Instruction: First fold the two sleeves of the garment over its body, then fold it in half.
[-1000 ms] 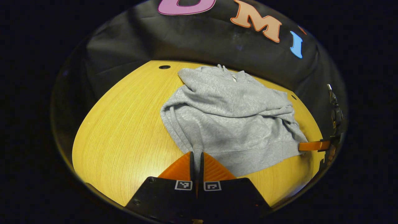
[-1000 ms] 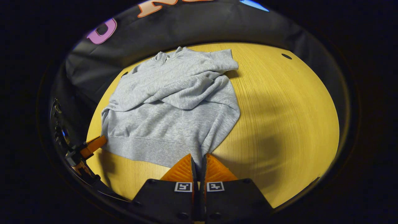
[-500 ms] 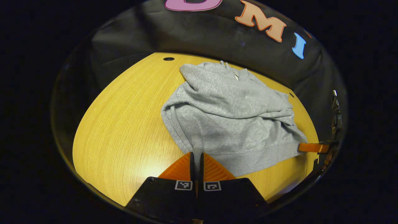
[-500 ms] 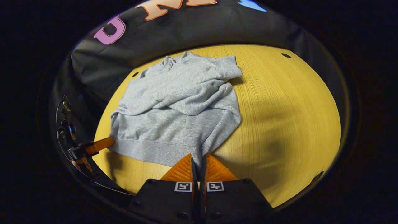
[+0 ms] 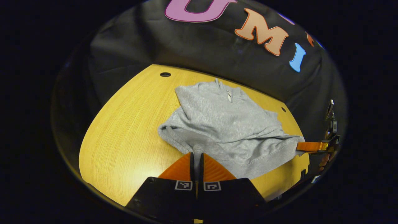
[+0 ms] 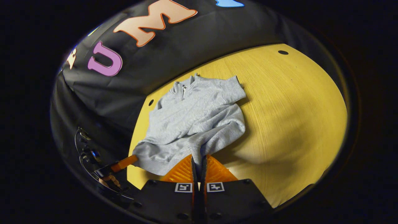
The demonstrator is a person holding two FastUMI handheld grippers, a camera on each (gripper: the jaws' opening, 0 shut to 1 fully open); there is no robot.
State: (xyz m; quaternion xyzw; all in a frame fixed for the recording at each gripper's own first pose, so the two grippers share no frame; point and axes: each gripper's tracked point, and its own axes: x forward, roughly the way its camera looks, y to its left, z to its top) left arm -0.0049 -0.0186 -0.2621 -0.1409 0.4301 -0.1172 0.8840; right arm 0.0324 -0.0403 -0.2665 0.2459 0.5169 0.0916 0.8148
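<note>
A grey sweatshirt (image 5: 227, 124) lies on the yellow wooden table (image 5: 124, 140) with both sleeves folded over its body and its collar toward the booth wall. My left gripper (image 5: 196, 154) is shut on one corner of the hem, which is raised off the table. In the right gripper view my right gripper (image 6: 198, 157) is shut on the other hem corner of the sweatshirt (image 6: 196, 118). The right gripper (image 5: 300, 147) also shows at the far right of the left gripper view, and the left gripper (image 6: 132, 158) at the lower left of the right gripper view.
The table (image 6: 289, 118) stretches wide and bare to the right of the garment. Small dark holes (image 5: 165, 74) sit near its back edge. The black cloth wall (image 5: 202, 46) rises just behind the collar. A hand (image 6: 108, 180) holds the left gripper.
Both grippers have lifted the hem and carried it toward the collar. The visible lower body of the sweatshirt has shortened and the hem edge now hangs between the two grippers.
</note>
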